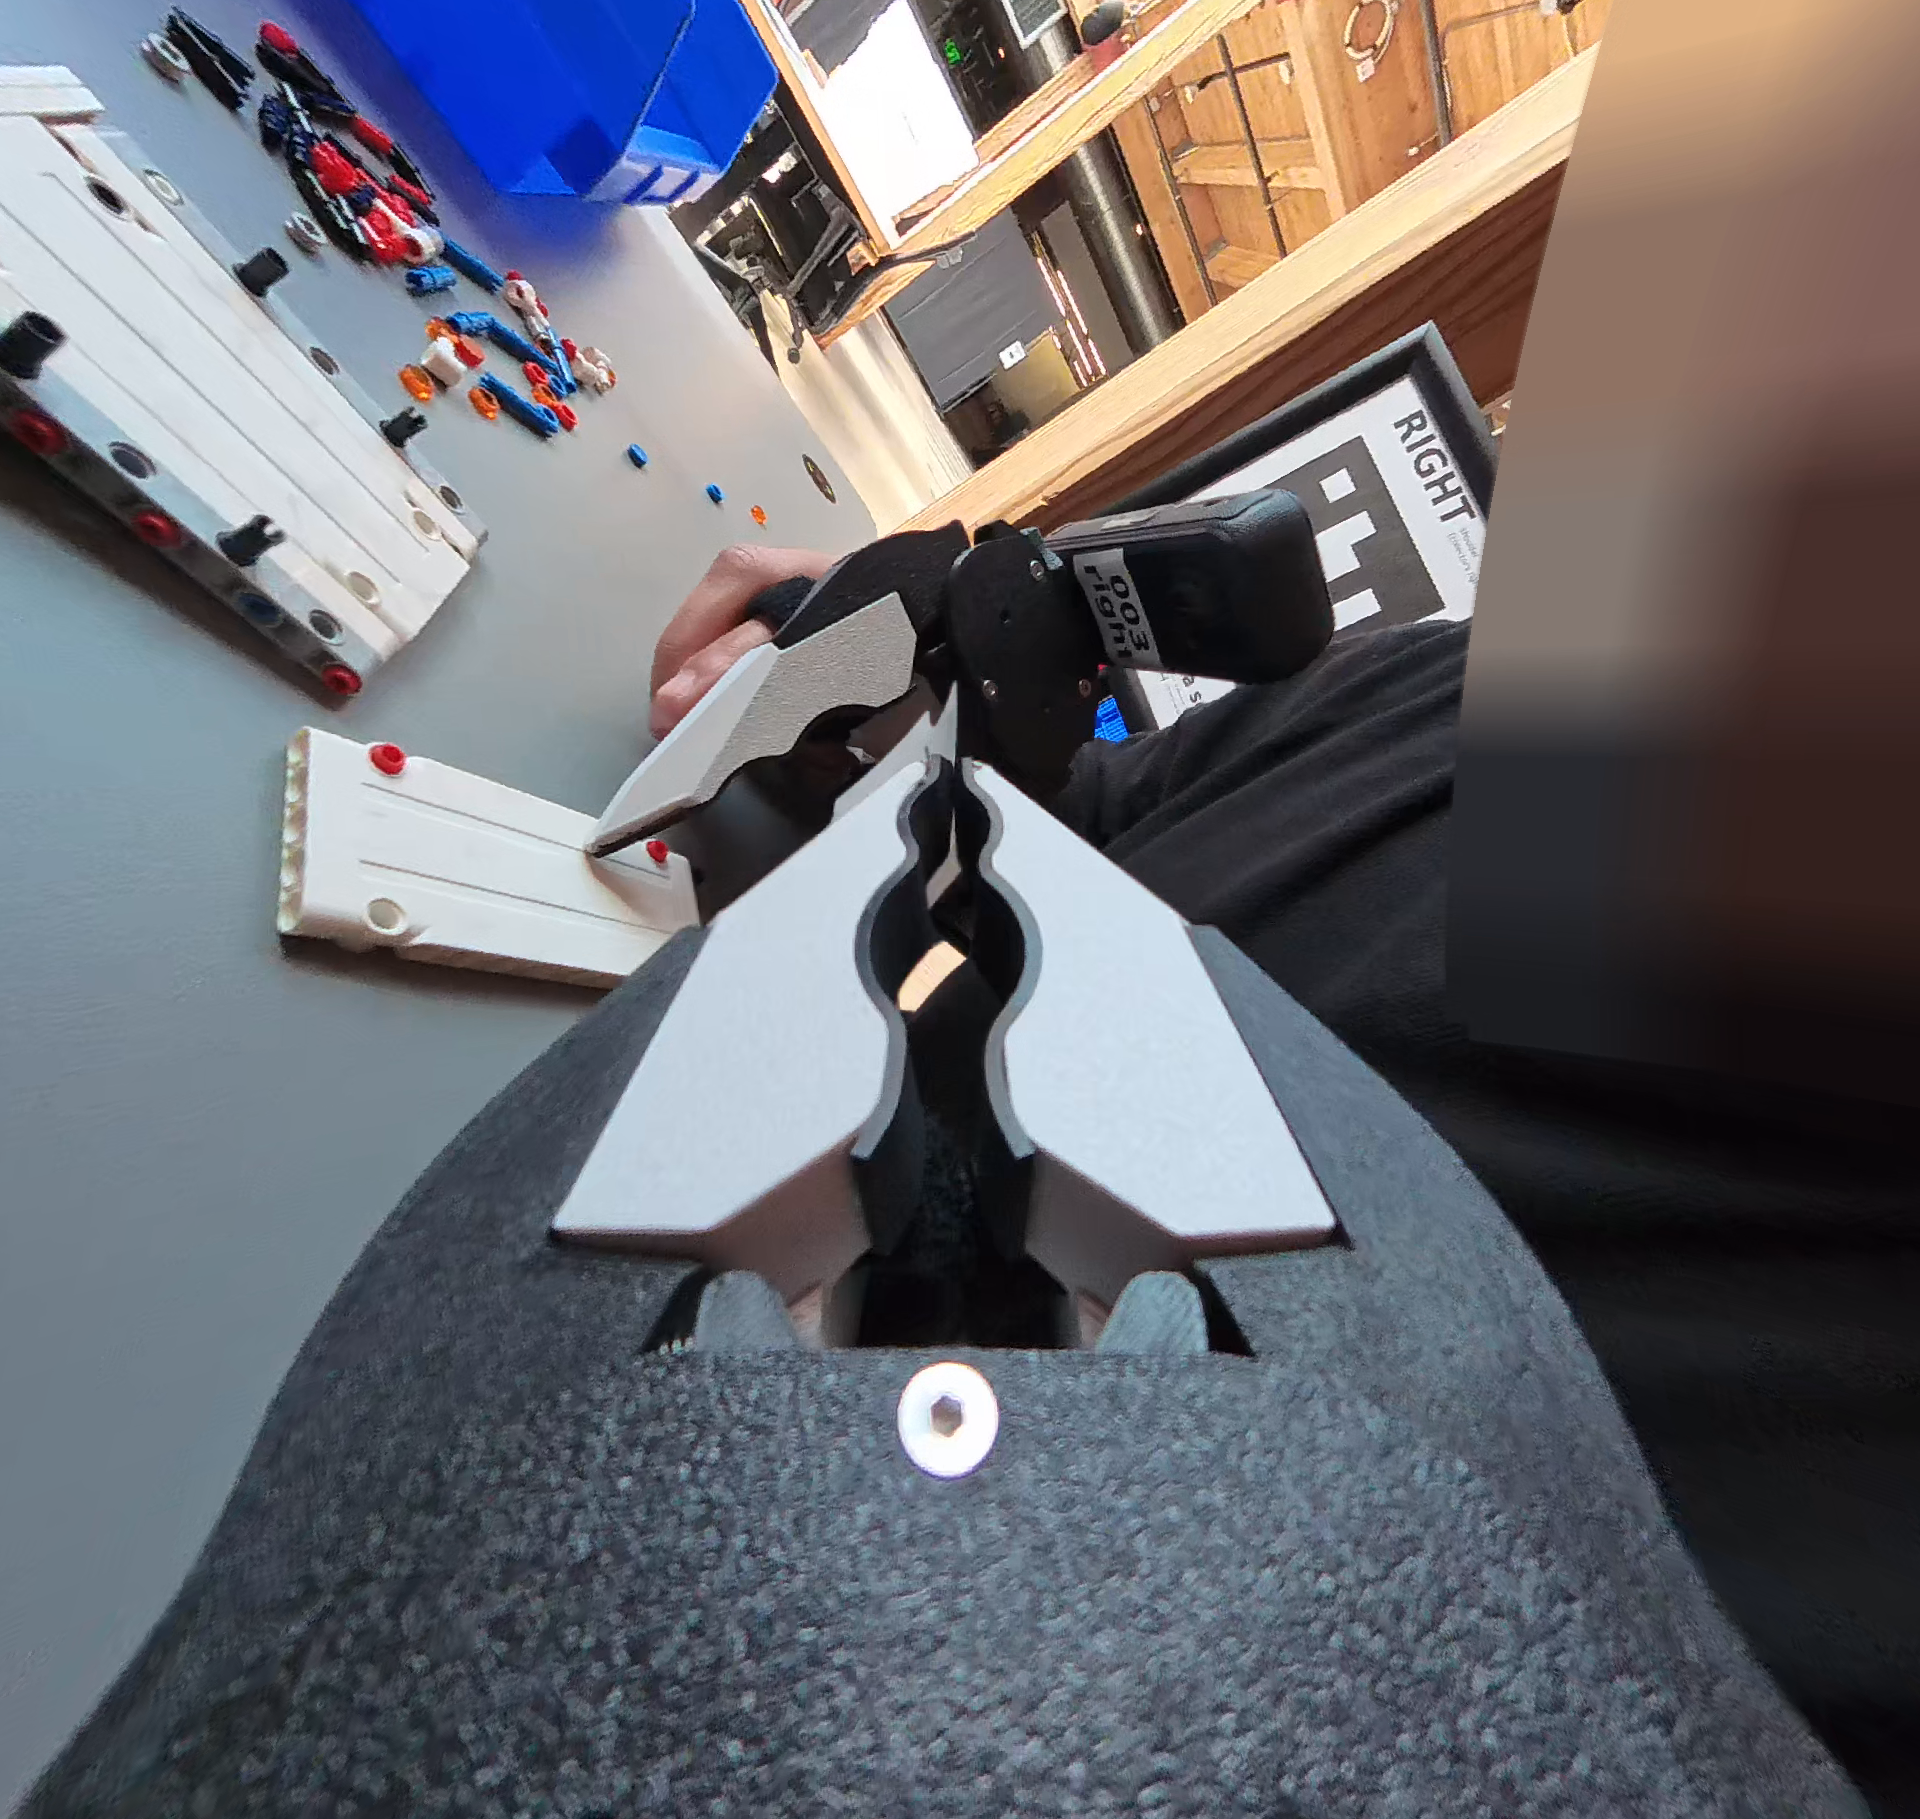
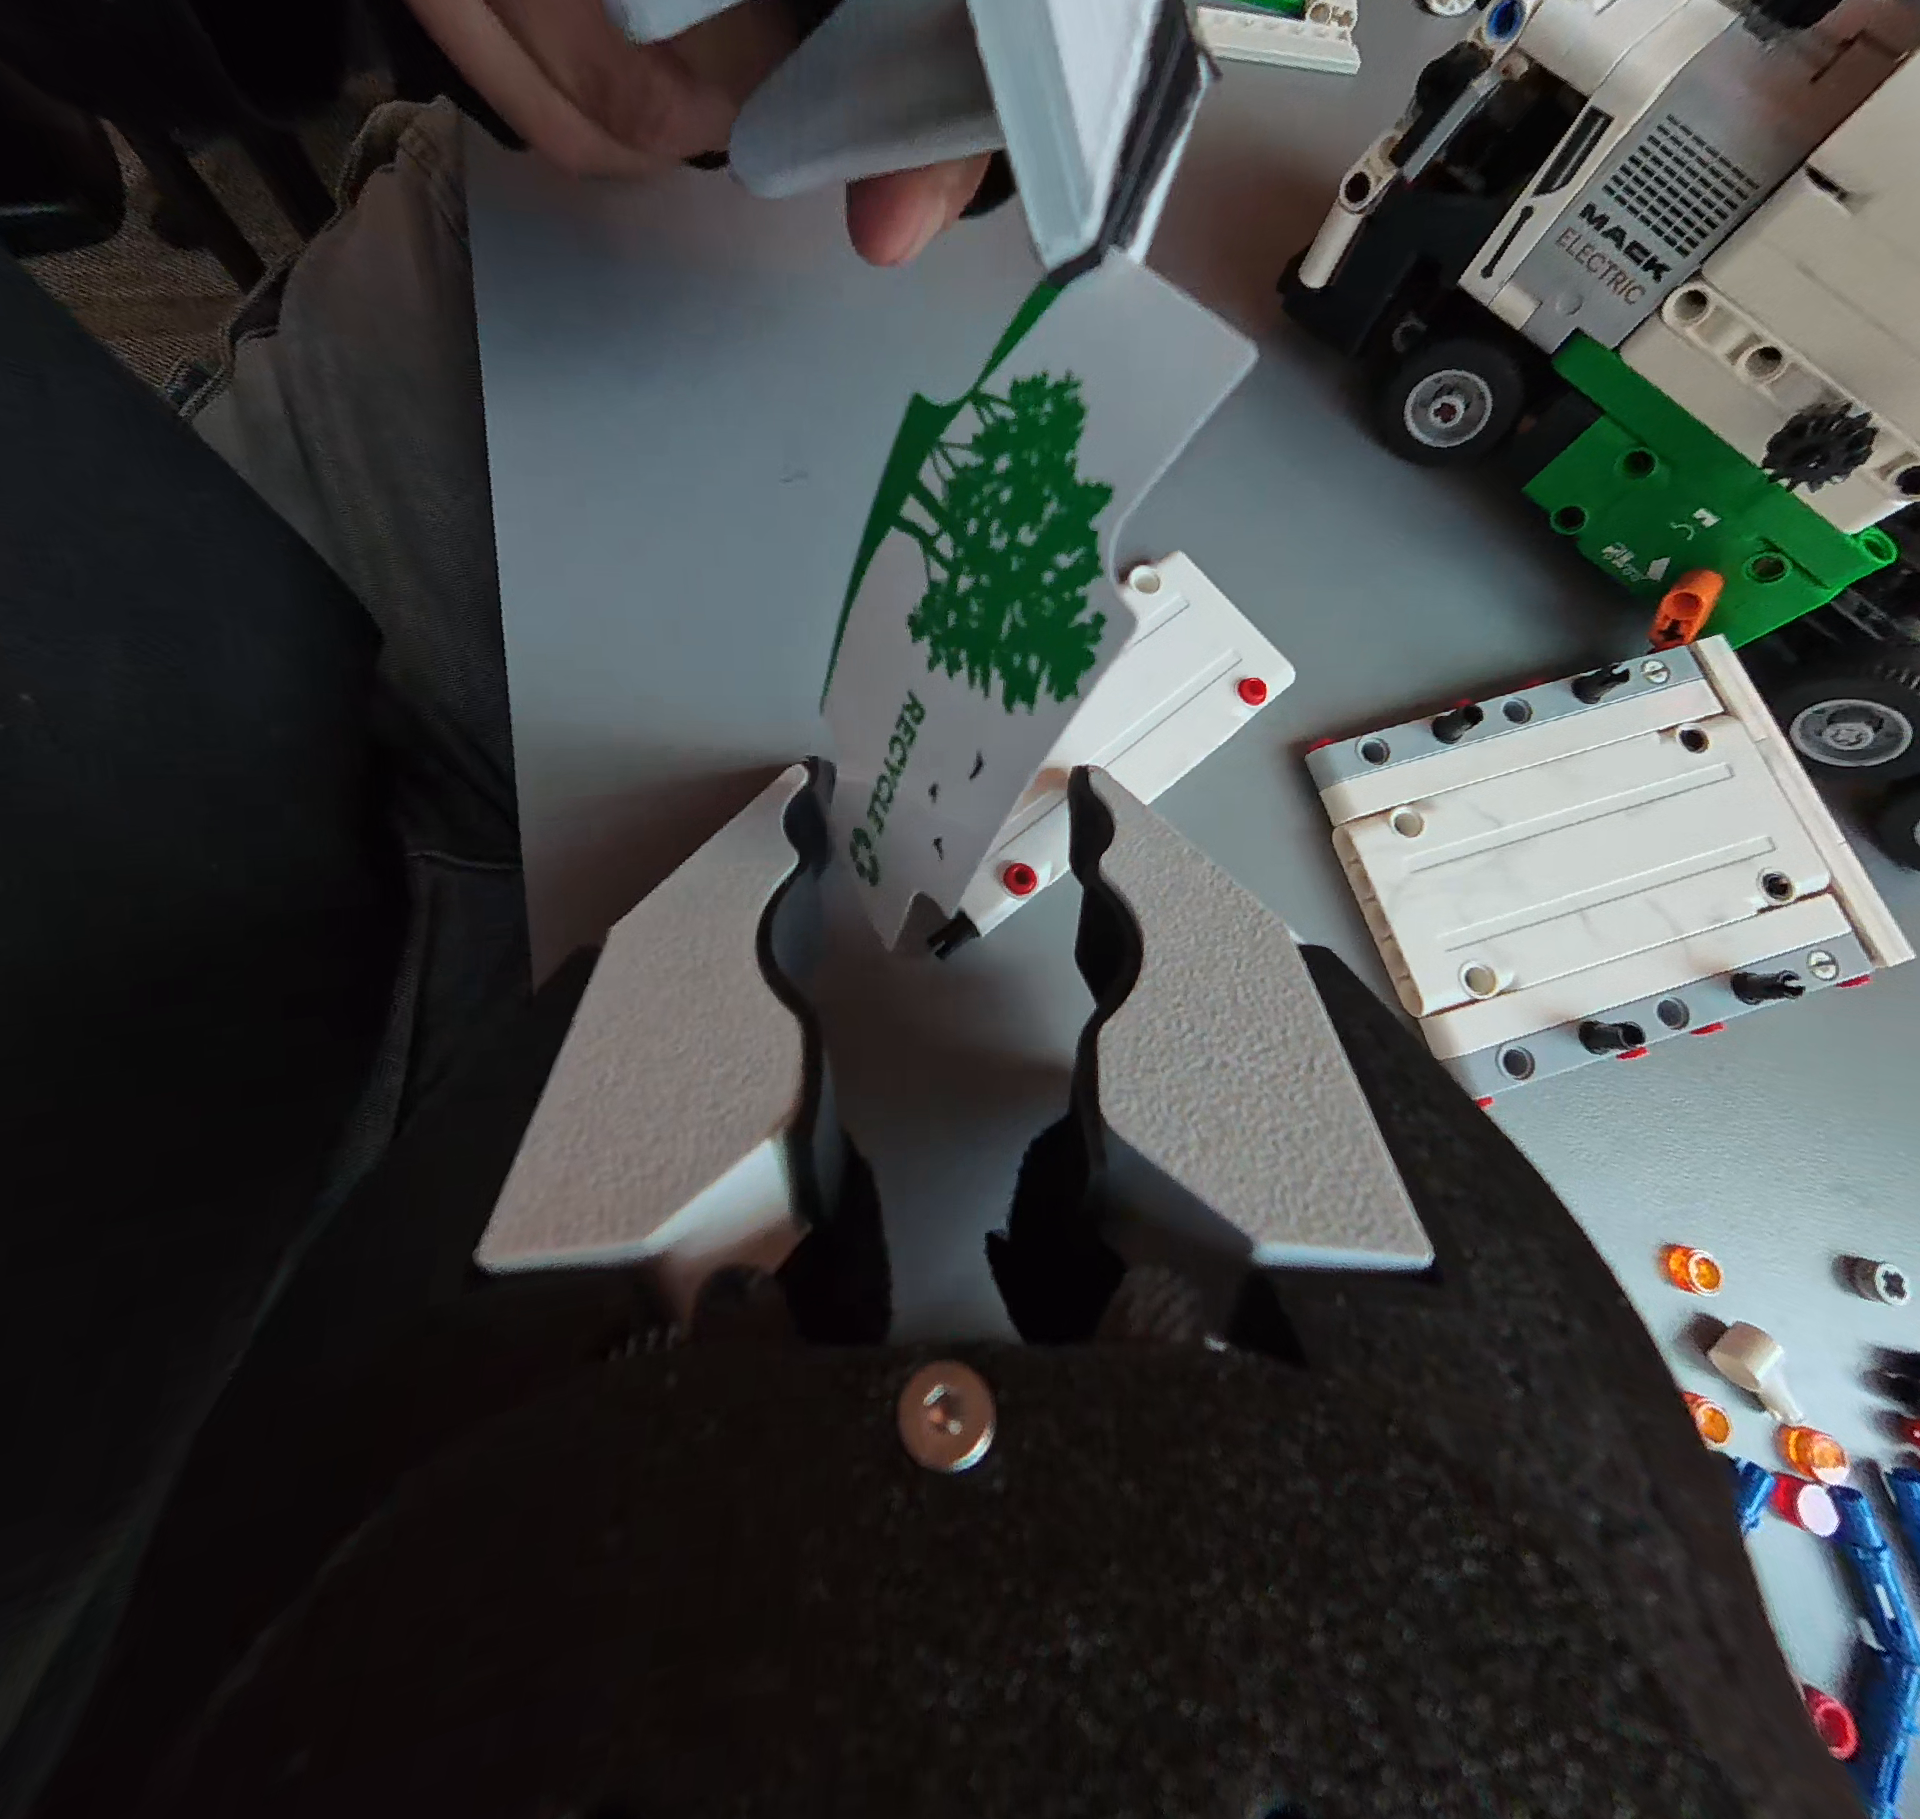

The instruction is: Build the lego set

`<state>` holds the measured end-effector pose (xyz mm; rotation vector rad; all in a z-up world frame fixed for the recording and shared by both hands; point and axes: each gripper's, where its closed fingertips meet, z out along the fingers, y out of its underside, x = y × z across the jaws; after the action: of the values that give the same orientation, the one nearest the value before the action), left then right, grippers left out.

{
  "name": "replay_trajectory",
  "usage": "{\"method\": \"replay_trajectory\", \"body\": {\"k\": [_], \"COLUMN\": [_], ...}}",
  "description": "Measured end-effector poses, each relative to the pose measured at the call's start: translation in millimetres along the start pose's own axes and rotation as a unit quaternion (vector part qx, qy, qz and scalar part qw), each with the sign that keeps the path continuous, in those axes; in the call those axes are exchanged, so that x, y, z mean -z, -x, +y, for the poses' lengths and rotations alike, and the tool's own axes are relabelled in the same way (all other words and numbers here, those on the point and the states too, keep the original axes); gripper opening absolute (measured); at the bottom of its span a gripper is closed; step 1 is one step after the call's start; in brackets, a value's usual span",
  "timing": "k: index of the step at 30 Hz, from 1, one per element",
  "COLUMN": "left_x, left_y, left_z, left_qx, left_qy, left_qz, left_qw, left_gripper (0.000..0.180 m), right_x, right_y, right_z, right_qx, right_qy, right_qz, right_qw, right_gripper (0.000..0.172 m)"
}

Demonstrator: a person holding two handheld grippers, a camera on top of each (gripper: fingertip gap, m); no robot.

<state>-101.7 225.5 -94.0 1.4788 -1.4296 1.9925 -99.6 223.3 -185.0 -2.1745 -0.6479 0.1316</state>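
Two grippers: both work over the front edge of a grey table (image 2: 675, 419), close together.
Right gripper (image 2: 945, 782): released, its jaws standing wide; the sheet's lower end and the near end of a white panel lie between the fingers. In the left wrist view one fingertip (image 1: 623, 834) rests on the panel's top face beside a red pin.
Left gripper (image 1: 943, 767): clenched; the right wrist view shows it nipping the top edge of the printed sheet.
Printed sheet (image 2: 997, 543): thin, white, glossy, with a green tree motif and a notched outline. It hangs tilted, its bottom corner down by the panel's near end.
Handling, as a judgement: very light and flexible, likely to bow or crease, and smooth enough to slip. It is best pinched at a plain margin close to the edge, away from the print.
White panel (image 2: 1174, 689): rigid moulded plastic, flat, grooved lengthwise, with red pins (image 2: 1019, 876) and round holes.
Larger plate assembly (image 2: 1579, 865): white grooved panels on grey holed beams with black pins, lying just beyond.
Loose small parts (image 1: 499, 356): blue, red, orange and black pieces, scattered.
Toy truck (image 2: 1621, 242): white and green, blocky, with black rubber tyres.
Blue bin (image 1: 520, 34): smooth plastic, farthest back.
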Motion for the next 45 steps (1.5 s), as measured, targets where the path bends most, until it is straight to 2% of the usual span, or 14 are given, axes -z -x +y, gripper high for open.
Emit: {"method": "replay_trajectory", "body": {"k": [6,10,13,17,20,30,45], "left_x": [5.7,3.9,6.1,12.0,14.2,16.9,18.9], "left_y": [1.9,-11.0,-14.2,-13.5,-12.5,-14.8,-11.7], "left_z": [-5.1,-2.6,-6.9,-12.3,-13.5,-15.6,-14.1], "left_qx": [-0.010,-0.056,-0.058,-0.061,-0.062,-0.066,-0.066], "left_qy": [-0.008,0.006,-0.006,-0.027,-0.033,-0.041,-0.038], "left_qz": [0.014,0.031,0.037,0.041,0.043,0.047,0.041], "left_qw": [1.000,0.998,0.998,0.997,0.997,0.996,0.996], "left_gripper": [0.000,0.000,0.000,0.000,0.000,0.000,0.000], "right_x": [6.4,17.1,25.1,43.2,50.6,47.3,48.5], "right_y": [8.7,12.2,9.3,9.9,8.9,11.1,7.3], "right_z": [-2.8,-12.3,-18.6,-30.5,-33.1,-27.6,-26.6], "right_qx": [-0.043,-0.064,-0.096,-0.155,-0.187,-0.205,-0.215], "right_qy": [-0.019,-0.062,-0.093,-0.156,-0.177,-0.154,-0.157], "right_qz": [-0.061,-0.099,-0.116,-0.168,-0.201,-0.220,-0.220], "right_qw": [0.997,0.991,0.984,0.961,0.945,0.941,0.938], "right_gripper": [0.050,0.053,0.055,0.039,0.031,0.018,0.004]}}
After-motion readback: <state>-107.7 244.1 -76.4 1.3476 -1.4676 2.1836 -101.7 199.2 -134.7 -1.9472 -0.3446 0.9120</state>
